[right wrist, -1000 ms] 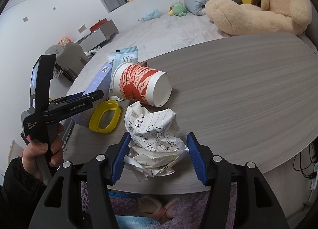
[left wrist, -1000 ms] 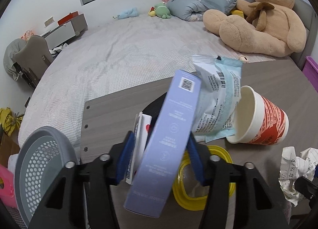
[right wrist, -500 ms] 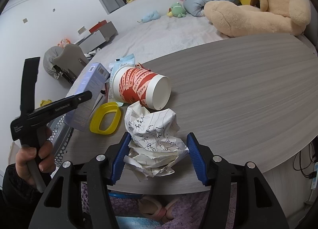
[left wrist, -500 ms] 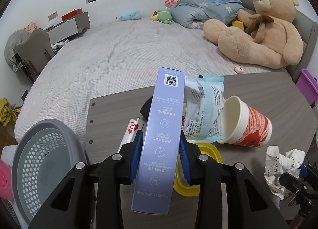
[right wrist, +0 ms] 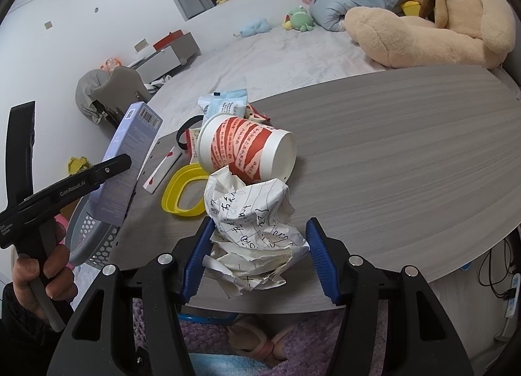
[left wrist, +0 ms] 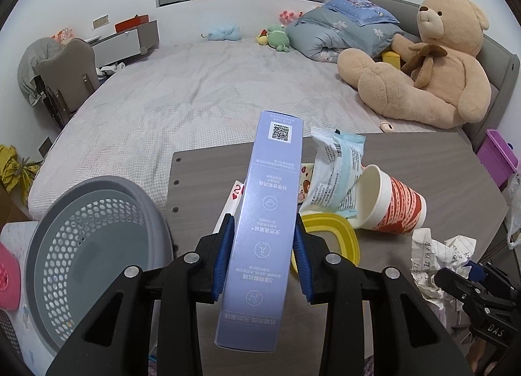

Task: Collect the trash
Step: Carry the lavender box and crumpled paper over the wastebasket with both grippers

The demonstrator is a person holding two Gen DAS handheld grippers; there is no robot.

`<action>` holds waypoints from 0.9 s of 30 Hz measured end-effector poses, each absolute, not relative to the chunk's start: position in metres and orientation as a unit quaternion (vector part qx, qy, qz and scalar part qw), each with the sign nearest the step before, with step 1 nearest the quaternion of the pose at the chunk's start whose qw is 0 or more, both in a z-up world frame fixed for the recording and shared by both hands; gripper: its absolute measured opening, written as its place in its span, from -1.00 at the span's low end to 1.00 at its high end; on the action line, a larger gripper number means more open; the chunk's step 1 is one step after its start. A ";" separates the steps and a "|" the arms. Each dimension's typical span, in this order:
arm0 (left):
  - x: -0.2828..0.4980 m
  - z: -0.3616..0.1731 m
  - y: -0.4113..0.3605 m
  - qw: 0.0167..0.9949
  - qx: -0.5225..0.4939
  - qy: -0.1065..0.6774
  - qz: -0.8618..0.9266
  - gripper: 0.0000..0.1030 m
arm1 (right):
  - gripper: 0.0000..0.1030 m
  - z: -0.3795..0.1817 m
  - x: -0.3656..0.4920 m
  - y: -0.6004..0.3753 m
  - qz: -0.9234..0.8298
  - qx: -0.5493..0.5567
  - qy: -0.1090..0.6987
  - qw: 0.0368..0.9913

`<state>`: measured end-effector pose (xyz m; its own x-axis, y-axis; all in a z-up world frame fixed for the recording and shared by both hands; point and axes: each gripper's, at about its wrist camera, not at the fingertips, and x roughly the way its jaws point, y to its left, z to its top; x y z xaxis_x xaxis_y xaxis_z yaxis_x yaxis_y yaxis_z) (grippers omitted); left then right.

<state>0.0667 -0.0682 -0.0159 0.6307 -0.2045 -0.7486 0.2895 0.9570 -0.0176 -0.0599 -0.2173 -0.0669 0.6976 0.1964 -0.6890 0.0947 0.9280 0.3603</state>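
I have the left gripper (left wrist: 263, 257) clamped on the box (left wrist: 265, 209), bin (left wrist: 94, 245) empty at eight o'clock, while the right gripper (right wrist: 259, 257) straddles the paper (right wrist: 254, 232), touching one side only; cup (right wrist: 247, 151), wrapper (left wrist: 335, 170), lid (right wrist: 182, 193) remain.

Table (right wrist: 407, 154) right half bare; cup (right wrist: 247, 151), yellow lid (right wrist: 182, 193) crowd left edge.

Even, soft indoor light, sharp focus throughout (strong fisheye bending and dark vignette at the corners).
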 end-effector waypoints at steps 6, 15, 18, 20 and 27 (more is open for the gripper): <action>0.055 -0.014 -0.049 0.905 0.038 0.404 -0.132 -0.33 | 0.10 -0.058 -0.061 -0.201 0.040 0.174 0.384 0.906; 0.043 -0.009 -0.010 0.911 0.010 0.396 -0.116 -0.33 | 0.10 -0.052 -0.048 -0.172 0.068 0.168 0.389 0.903; 0.037 -0.008 0.007 0.913 0.004 0.394 -0.108 -0.33 | 0.10 -0.050 -0.041 -0.157 0.081 0.163 0.391 0.902; 0.034 -0.008 0.019 0.914 -0.001 0.393 -0.099 -0.33 | 0.10 -0.046 -0.039 -0.147 0.088 0.155 0.390 0.904; 0.028 -0.007 0.059 0.917 -0.023 0.391 -0.068 -0.33 | 0.10 -0.034 -0.024 -0.104 0.120 0.124 0.383 0.907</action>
<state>0.0278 0.0586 -0.0073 0.6842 -0.1437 -0.7150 0.1074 0.9896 -0.0961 -0.0240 -0.1045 -0.0339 0.6770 0.3132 -0.6660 -0.1232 0.9404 0.3170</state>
